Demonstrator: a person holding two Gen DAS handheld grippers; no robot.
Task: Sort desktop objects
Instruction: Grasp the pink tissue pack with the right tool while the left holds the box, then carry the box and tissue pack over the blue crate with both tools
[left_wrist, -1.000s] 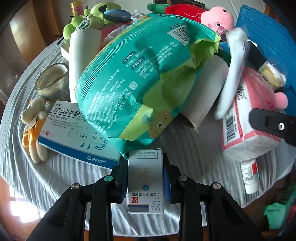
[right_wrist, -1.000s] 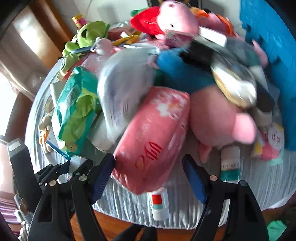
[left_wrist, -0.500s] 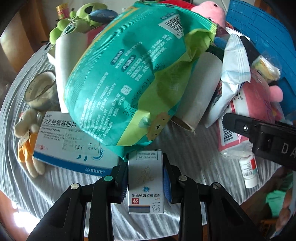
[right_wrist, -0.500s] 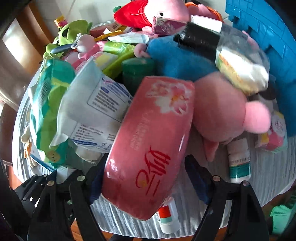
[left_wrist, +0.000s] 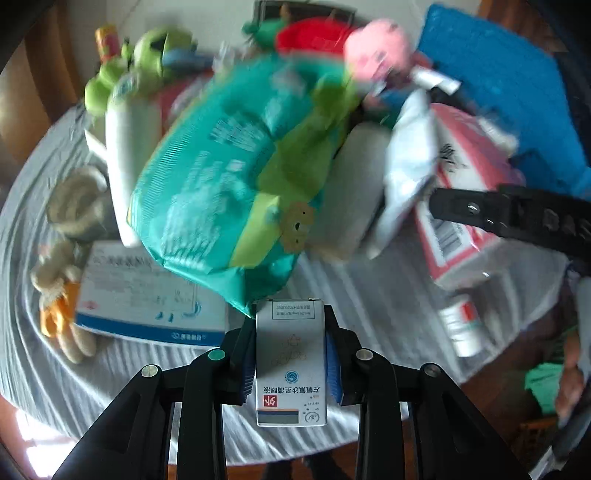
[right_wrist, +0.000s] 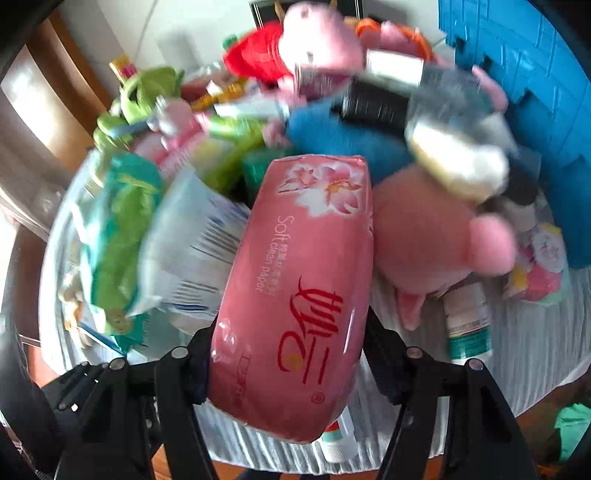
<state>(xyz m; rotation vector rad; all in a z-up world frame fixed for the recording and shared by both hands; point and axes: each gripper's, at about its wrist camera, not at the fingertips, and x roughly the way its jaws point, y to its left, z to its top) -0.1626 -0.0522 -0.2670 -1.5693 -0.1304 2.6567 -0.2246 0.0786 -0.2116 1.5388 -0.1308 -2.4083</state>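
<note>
My left gripper (left_wrist: 291, 363) clamps a small white medicine box (left_wrist: 291, 363), upright, its print upside down. My right gripper (right_wrist: 288, 365) squeezes a pink tissue pack (right_wrist: 299, 291), tilted lengthwise above the cluttered table.

The pink tissue pack (right_wrist: 295, 295) carries "Soft clean paper" in pale letters below its printed flower, then large red Chinese brush characters and a small ® mark — nearer its lower end. The small white medicine box (left_wrist: 291, 363) shows upside-down Chinese print and a red logo; its finer lines are unreadable.
</note>
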